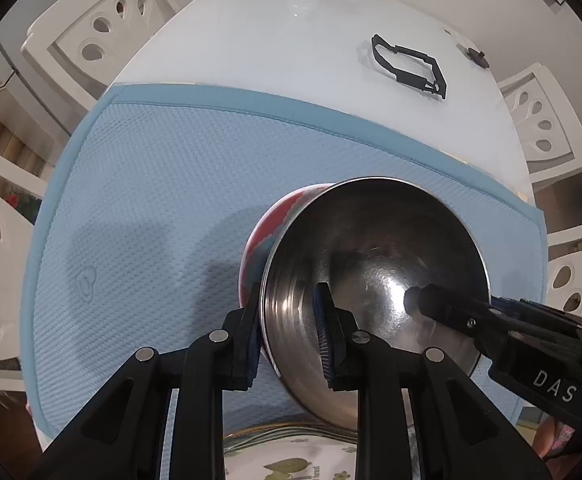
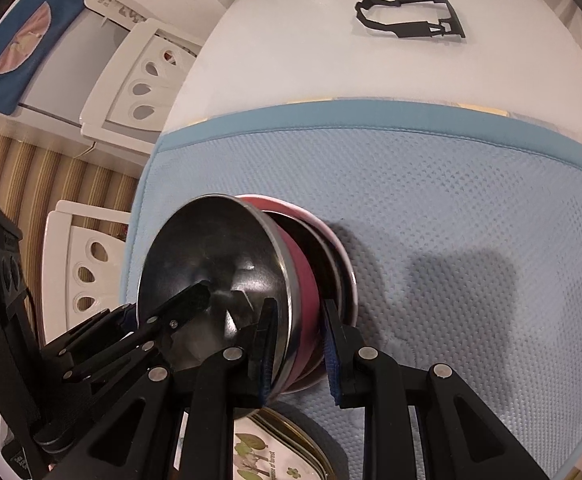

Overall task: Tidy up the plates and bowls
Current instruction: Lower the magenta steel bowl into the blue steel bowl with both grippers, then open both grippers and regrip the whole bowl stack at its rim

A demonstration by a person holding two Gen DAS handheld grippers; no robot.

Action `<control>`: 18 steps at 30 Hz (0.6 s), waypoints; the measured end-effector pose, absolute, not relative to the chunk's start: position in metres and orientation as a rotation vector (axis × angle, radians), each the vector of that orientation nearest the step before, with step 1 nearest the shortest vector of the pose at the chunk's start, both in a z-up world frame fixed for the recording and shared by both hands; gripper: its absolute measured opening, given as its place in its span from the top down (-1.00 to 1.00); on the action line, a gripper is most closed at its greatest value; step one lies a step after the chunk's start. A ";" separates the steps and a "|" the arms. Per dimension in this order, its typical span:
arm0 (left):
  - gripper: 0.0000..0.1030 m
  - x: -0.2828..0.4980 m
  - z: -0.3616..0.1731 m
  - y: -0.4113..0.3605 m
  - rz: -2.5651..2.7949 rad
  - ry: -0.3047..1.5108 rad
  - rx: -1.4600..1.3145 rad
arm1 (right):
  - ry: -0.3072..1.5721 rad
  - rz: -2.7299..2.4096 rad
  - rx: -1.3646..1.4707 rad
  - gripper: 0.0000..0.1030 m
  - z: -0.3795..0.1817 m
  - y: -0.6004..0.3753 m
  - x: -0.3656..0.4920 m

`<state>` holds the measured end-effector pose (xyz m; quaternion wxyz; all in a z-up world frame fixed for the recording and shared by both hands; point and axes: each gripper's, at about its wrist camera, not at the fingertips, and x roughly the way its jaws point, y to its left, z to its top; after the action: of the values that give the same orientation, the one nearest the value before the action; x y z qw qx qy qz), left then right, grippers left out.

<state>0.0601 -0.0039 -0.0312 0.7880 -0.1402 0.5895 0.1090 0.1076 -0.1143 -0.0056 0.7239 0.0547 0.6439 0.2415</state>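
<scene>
Both grippers hold one stack of bowls clear of the blue mat (image 1: 151, 184) on the white table (image 1: 291, 40). The left gripper (image 1: 289, 332) has its jaws pinching the near-left rim of the steel bowl (image 1: 375, 248), one pad outside, one inside. The right gripper (image 2: 297, 344) pinches the opposite rim, and there its outer pad bears on the red bowl (image 2: 301, 276) nested under the steel one; in the right wrist view a further pale-rimmed bowl appears to sit beneath that, though the count cannot be confirmed. The stack is tilted toward the cameras. A leaf-patterned plate (image 2: 259, 452) lies on the mat directly below the grippers, at the near edge.

Judgement: the step in hand is lowering the stack, probably onto that plate or the mat beside it. To do it well, both hands should descend level with each other, bringing the stack upright before contact so the base lands flat. The rim grips are thin; uneven motion could twist the nested bowls apart. The jaws should stay pressed until the base is fully seated. A black plastic frame (image 1: 409, 66) lies well apart on the table and poses no obstruction.
</scene>
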 end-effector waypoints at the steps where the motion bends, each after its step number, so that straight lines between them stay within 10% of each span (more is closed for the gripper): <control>1: 0.59 0.060 -0.032 -0.005 0.238 1.271 -0.291 | 1.421 0.532 0.119 0.57 -0.006 -0.114 0.108; 18: 0.58 0.061 -0.039 -0.007 0.242 1.289 -0.261 | 1.413 0.523 0.129 0.53 -0.006 -0.120 0.110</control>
<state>0.0607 -0.0072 -0.0387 0.7847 -0.1209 0.5976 0.1123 0.1102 -0.1199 -0.0063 0.7275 0.0585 0.6411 0.2372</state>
